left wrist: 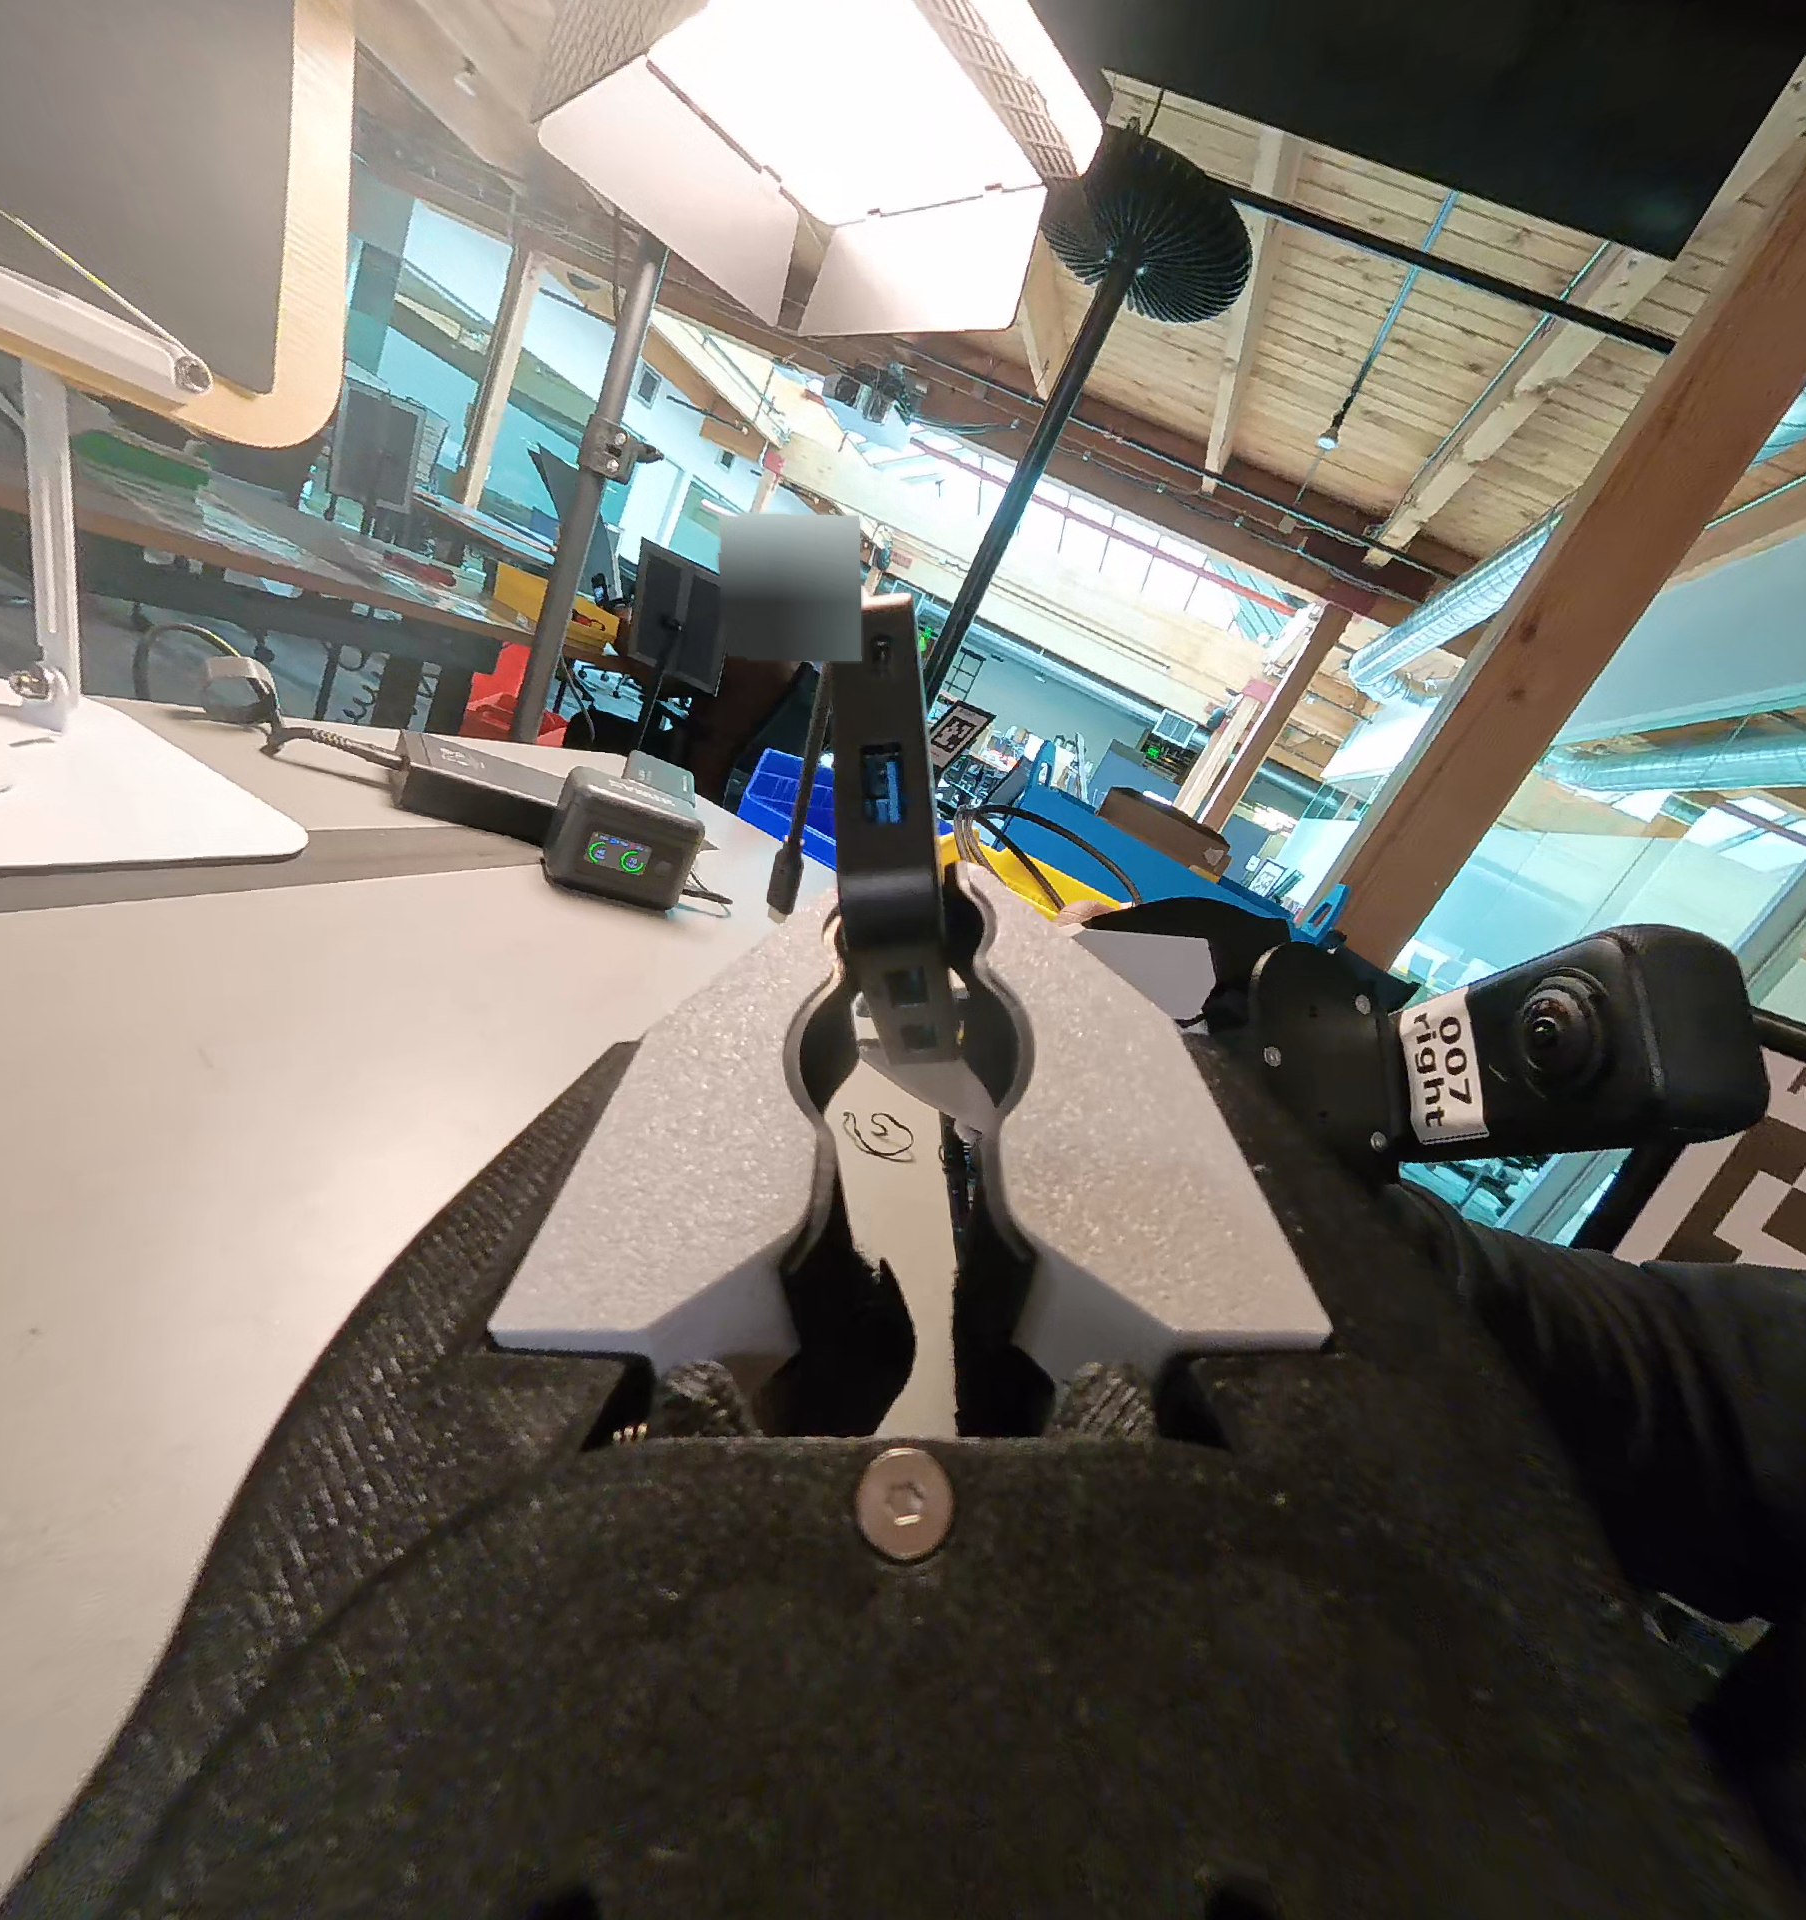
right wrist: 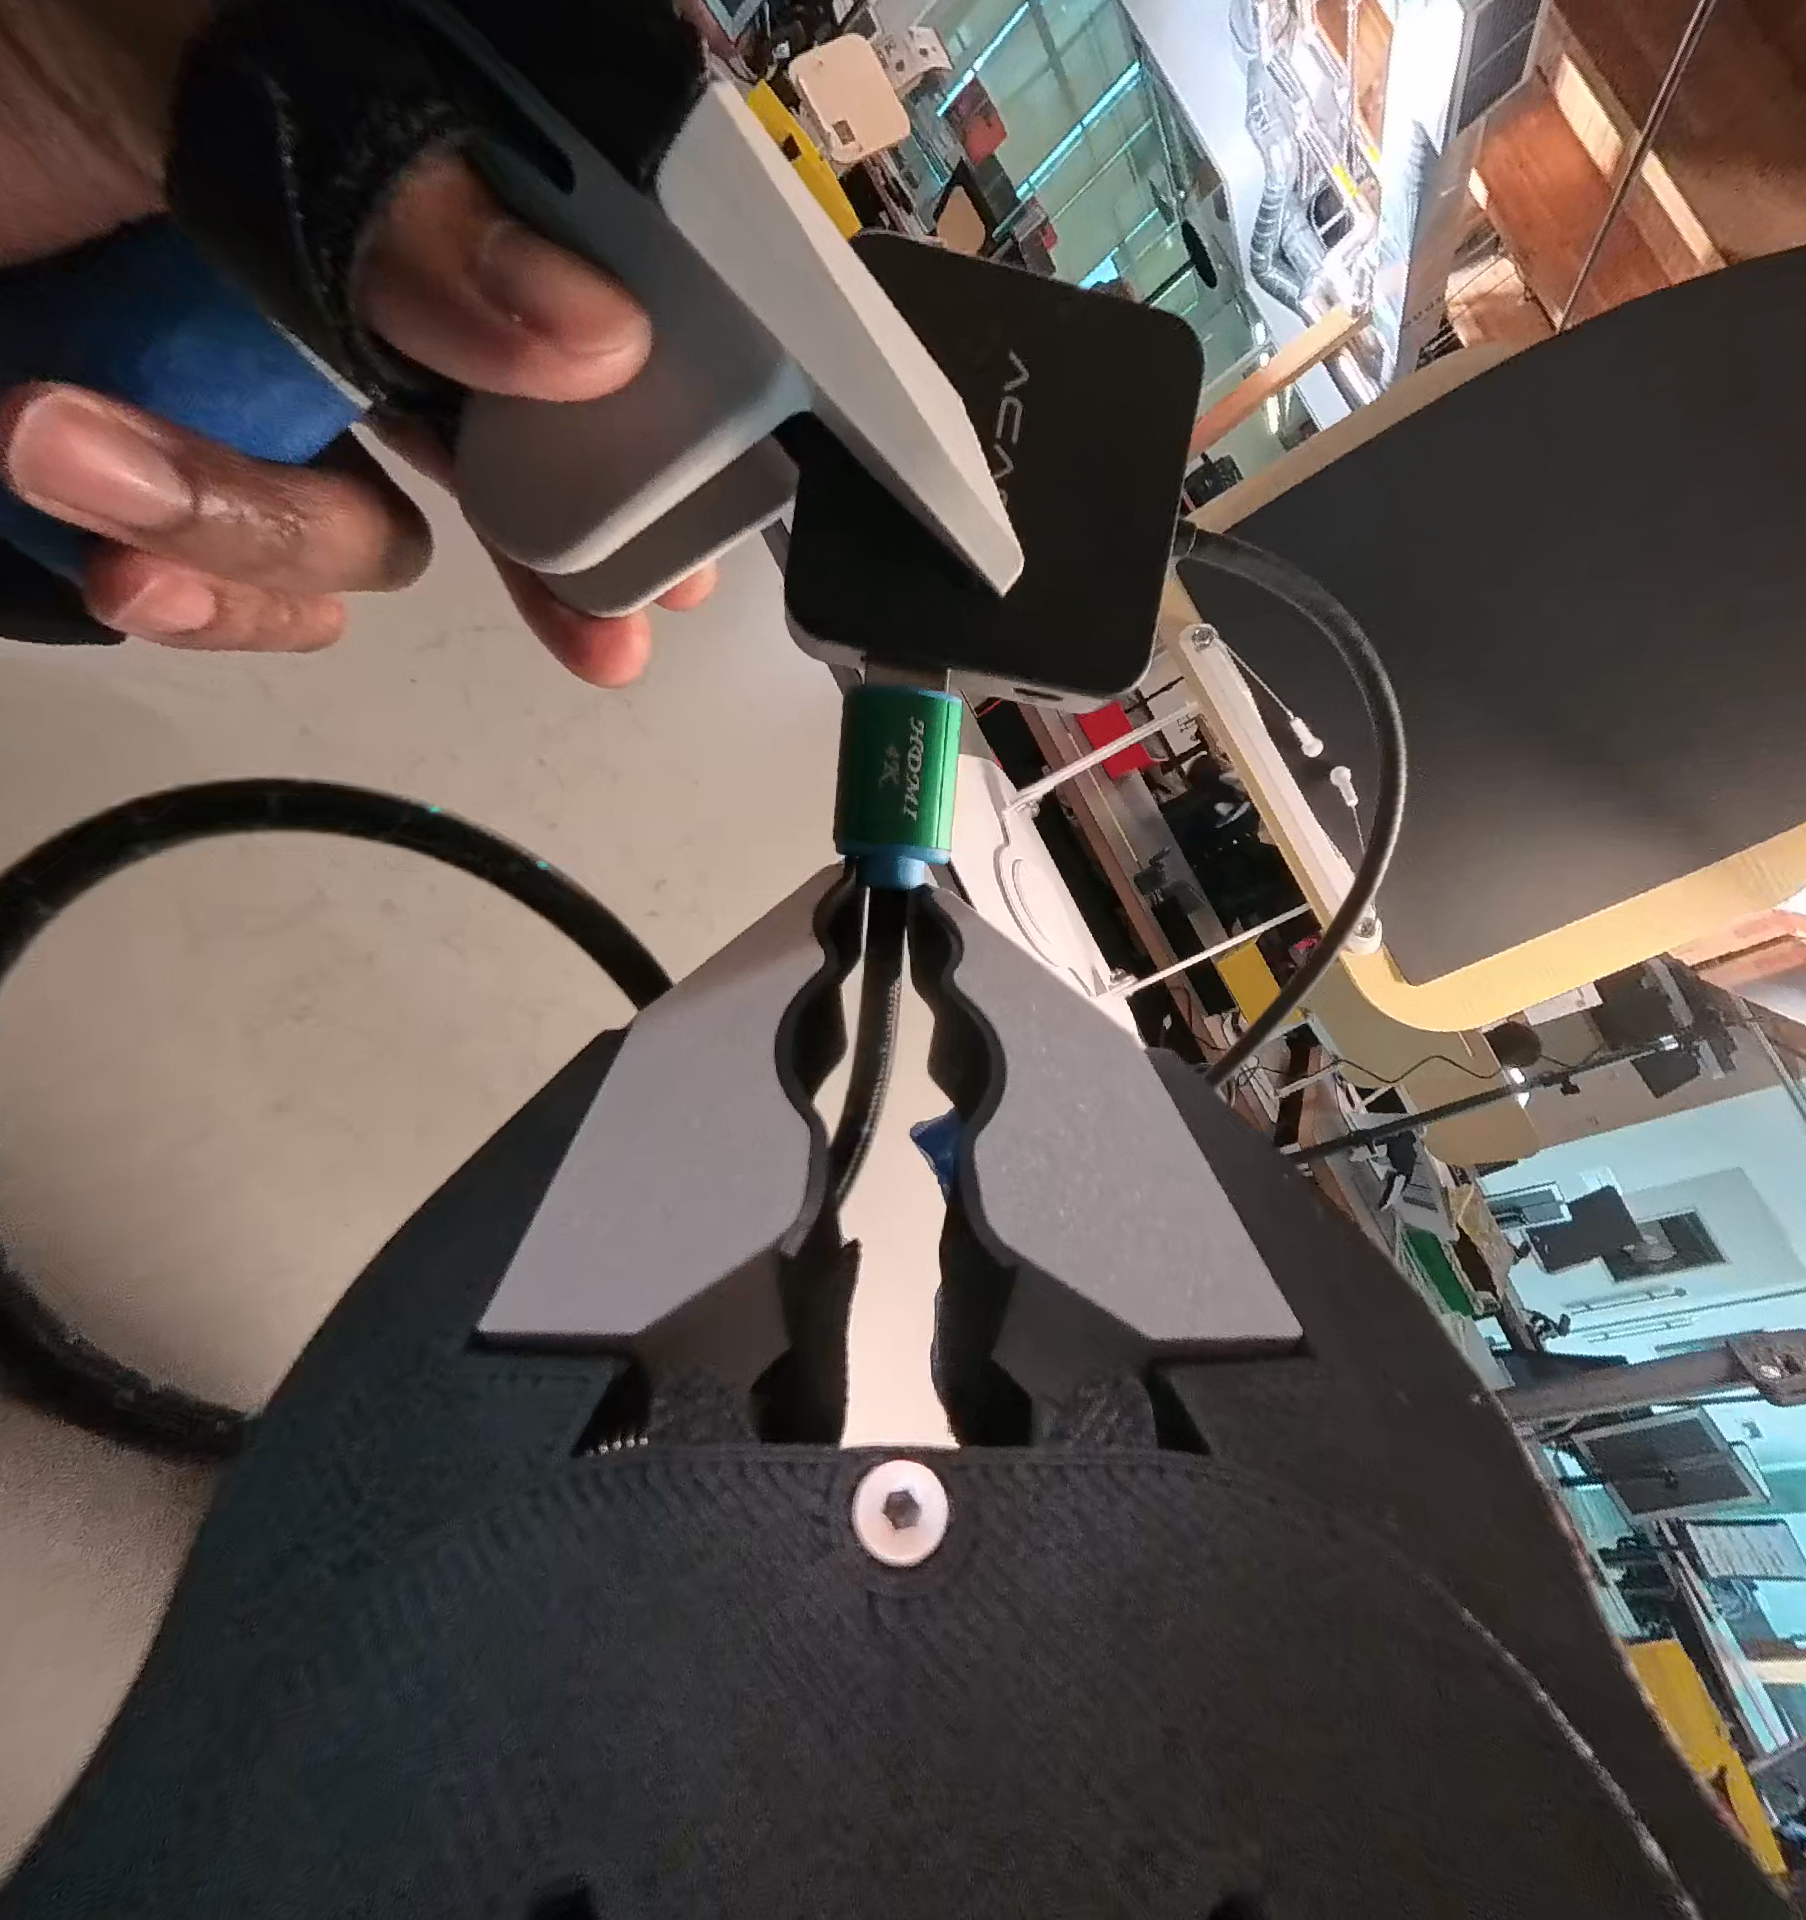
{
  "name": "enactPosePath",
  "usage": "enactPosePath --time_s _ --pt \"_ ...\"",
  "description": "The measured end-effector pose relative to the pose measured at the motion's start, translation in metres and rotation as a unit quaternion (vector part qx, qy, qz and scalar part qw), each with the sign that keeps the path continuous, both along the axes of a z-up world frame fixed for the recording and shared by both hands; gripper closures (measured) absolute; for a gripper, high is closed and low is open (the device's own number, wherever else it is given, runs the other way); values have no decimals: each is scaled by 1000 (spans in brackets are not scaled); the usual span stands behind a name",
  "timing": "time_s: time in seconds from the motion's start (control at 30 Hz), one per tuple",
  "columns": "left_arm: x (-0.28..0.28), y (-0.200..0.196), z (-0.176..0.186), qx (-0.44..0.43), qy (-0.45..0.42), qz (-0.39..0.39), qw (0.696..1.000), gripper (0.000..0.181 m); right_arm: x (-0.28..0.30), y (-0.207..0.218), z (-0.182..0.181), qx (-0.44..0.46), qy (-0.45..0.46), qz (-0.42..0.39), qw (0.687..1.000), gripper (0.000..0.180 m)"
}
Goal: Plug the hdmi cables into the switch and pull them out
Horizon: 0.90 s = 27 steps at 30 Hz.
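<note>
The switch [left wrist: 883,790] is a thin black box, seen edge-on and held upright above the table. My left gripper [left wrist: 897,920] is shut on its lower end. In the right wrist view the switch [right wrist: 1065,468] shows its flat black face, with the left gripper's grey finger [right wrist: 847,343] across it and a person's hand behind. A green HDMI plug [right wrist: 891,769] sits in the port on the switch's near edge. My right gripper [right wrist: 883,912] is shut on the black braided HDMI cable [right wrist: 857,1039] just behind that plug. The cable loops off to the left [right wrist: 255,831].
A thin black lead [left wrist: 787,873] with a free connector hangs from the switch. On the grey table [left wrist: 255,1039] stand a white monitor base [left wrist: 99,790], a flat black box [left wrist: 473,779] and a grey power unit [left wrist: 624,842]. A lit panel lamp [left wrist: 826,156] hangs overhead. Tip to tip, the grippers are about 5 cm apart.
</note>
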State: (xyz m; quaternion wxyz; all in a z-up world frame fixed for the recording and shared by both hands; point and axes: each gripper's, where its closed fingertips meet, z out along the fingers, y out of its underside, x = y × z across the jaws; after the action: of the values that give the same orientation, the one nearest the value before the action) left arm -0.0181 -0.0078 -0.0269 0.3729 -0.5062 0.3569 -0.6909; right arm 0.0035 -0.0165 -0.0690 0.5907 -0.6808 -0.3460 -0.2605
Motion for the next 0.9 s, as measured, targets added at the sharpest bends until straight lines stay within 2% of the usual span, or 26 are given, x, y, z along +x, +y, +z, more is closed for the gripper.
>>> enactPosePath --time_s 0.43,0.53,0.67,0.73,0.9 --pt "2 1 -1 17 7 20 1000 168 2 2 -8 -23 22 -12 999 172" --pt "-11 21 10 -27 -32 51 998 167 1 0 -11 -26 15 10 999 172" --pt "-26 44 15 -35 -37 61 997 167 18 4 -12 -28 37 -29 998 172" --pt "-18 38 7 -39 -11 29 999 167 20 5 -16 -38 50 -30 998 172" --pt "2 28 -22 -51 41 32 997 168 7 1 -9 -32 85 0 996 173"
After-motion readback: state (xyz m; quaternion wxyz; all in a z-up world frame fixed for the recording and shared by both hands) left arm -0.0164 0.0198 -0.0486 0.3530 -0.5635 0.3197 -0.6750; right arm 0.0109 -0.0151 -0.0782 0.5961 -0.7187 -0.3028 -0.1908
